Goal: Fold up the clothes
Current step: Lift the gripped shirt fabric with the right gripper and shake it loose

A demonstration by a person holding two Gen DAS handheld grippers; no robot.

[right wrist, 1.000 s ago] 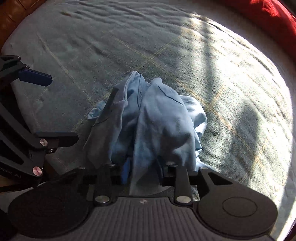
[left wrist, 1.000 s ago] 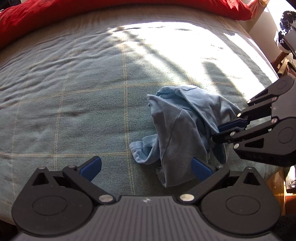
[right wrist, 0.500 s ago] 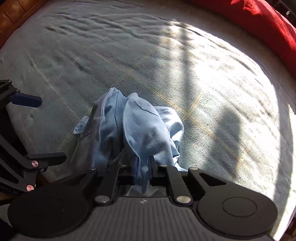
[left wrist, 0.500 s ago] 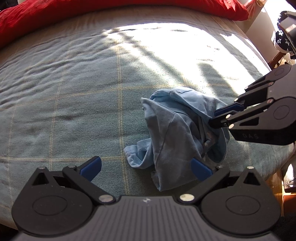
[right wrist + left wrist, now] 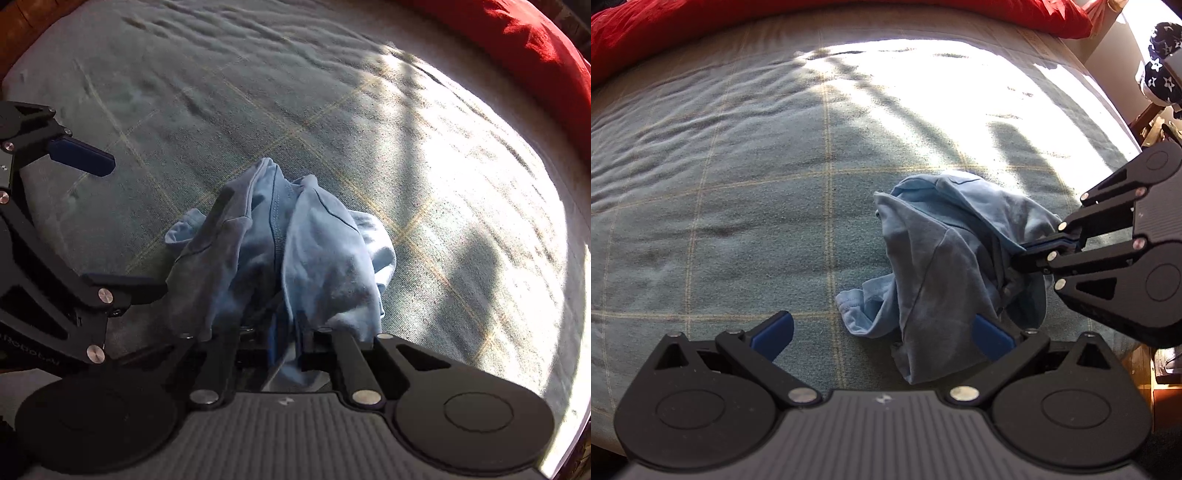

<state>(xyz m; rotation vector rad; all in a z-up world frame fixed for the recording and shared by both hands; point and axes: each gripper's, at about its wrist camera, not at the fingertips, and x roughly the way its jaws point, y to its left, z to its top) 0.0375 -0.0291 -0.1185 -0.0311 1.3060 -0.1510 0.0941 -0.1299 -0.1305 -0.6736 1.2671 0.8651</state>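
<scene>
Found one light blue garment bunched in a crumpled heap on the near right part of a grey-green checked bedspread, not yet spread or folded. Pinched at its right side by the right gripper, fingers fully closed on a fold of the cloth; confirmed in the right wrist view, where blue fabric ran down between the shut blue pads. Noted the left gripper just near the heap, fingers spread wide and holding nothing, with the left pad over bare bedspread and the right pad against the hanging hem; contact with the cloth could not be confirmed. Observed a red cover along the far edge of the bed and strong sunlight across the far right of the bedspread. Judged the step in hand as opening out the heap. Recommended: raise the pinched fold only enough to let the cloth hang free; seek a seam, hem or corner for the left gripper rather than a mid-panel bunch; close on a single layer; then draw both grips apart and lay the piece flat toward the open middle of the bed. Risk noted: grabbing several layers together would keep the bundle tangled.
</scene>
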